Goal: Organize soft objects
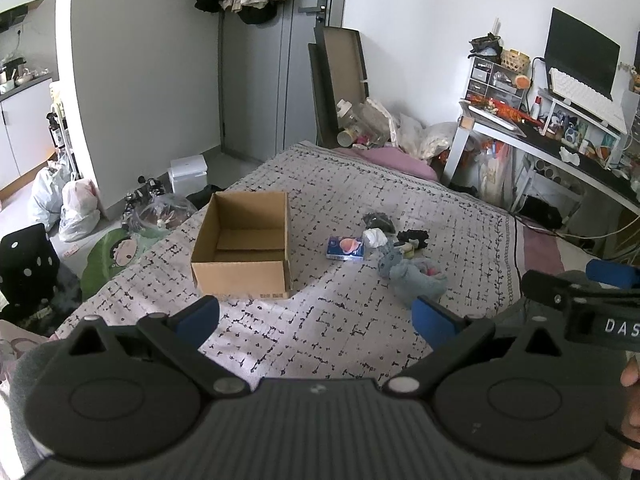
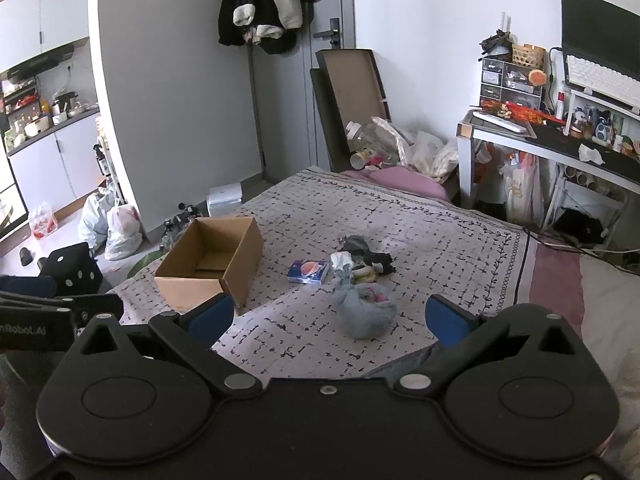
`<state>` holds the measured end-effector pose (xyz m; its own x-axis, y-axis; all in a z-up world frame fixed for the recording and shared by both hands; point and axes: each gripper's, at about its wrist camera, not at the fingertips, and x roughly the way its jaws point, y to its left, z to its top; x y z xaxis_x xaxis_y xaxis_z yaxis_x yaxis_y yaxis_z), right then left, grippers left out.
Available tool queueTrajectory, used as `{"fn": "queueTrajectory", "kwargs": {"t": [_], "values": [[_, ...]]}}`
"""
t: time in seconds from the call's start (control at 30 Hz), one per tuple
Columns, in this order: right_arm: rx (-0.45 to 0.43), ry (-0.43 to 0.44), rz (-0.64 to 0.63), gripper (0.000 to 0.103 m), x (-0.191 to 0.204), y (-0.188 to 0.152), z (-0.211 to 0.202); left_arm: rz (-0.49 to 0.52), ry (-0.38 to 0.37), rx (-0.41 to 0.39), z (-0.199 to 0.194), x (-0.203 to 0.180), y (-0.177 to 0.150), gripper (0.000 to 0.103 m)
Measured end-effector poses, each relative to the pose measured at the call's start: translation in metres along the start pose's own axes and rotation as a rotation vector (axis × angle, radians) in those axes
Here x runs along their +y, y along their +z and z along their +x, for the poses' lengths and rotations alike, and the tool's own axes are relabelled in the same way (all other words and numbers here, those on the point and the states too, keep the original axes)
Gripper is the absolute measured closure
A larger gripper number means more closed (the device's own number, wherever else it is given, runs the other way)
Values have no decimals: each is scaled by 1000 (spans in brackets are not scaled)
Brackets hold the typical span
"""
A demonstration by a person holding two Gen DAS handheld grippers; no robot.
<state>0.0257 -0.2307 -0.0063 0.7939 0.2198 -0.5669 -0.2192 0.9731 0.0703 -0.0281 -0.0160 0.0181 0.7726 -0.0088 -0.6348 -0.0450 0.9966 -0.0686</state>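
Hovering over the bed [image 1: 320, 332], both tongs are spread wide and hold nothing. Only the left wrist view shows the right tongs [image 1: 600, 280] from outside, at its right edge; only the right wrist view shows the kitchen counter [image 2: 52, 128] far left. Ahead of the right tongs [image 2: 330, 316], between their fingers, lies the grey soft toy [image 2: 362, 312], with a small heap of cloths [image 2: 356, 258] and a blue tissue pack [image 2: 308, 271] beyond. Ahead of the left tongs [image 1: 316, 316] sits the open cardboard box [image 1: 244, 246], long axis running away from them.
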Motion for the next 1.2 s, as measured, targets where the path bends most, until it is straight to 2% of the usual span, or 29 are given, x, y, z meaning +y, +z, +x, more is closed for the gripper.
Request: {"fn": "queueTrajectory", "kwargs": {"t": [1.2], "values": [[18,-12,24,0,-6,-1,9,0,-8,8,7,0,1,1]]}}
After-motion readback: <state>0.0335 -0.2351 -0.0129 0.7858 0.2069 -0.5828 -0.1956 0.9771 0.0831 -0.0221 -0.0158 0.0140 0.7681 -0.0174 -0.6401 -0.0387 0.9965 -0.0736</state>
